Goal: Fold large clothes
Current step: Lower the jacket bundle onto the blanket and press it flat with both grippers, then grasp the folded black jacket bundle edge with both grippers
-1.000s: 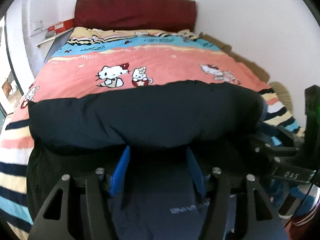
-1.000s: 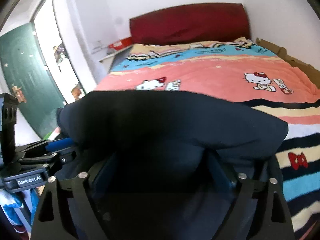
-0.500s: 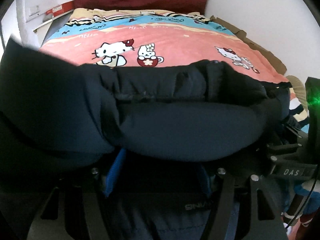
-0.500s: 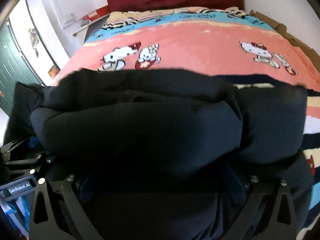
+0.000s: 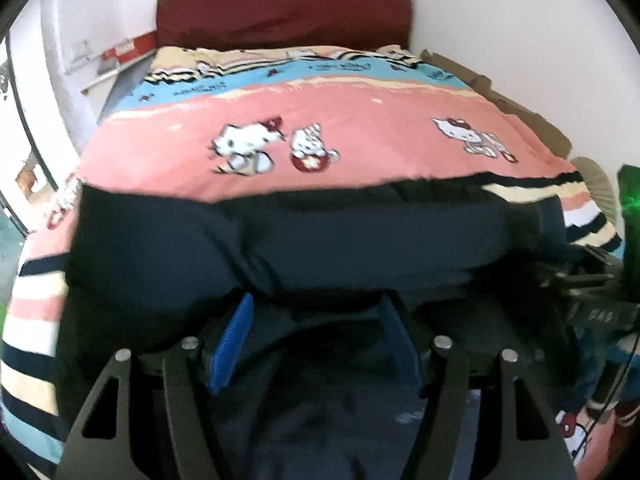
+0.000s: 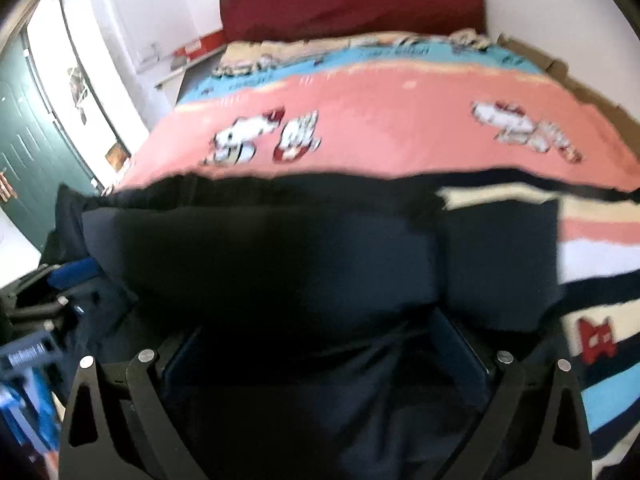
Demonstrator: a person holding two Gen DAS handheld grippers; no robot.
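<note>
Left gripper (image 5: 316,320) and right gripper (image 6: 320,344) spread apart under dark jacket (image 5: 320,240) at near bed edge; far bedspread (image 5: 360,136) bare.

We see a bright, daylit room, the light pouring in from the nine o'clock side, where the doorway (image 6: 60,92) blows out to white. Both views blur with motion, the right wrist's worst: the bedspread (image 6: 380,128) cartoons smear. The dark jacket (image 5: 320,240) sinks to near-black, its folds barely readable. Fisheye bending curves the walls, and black vignette fills every corner.
</note>
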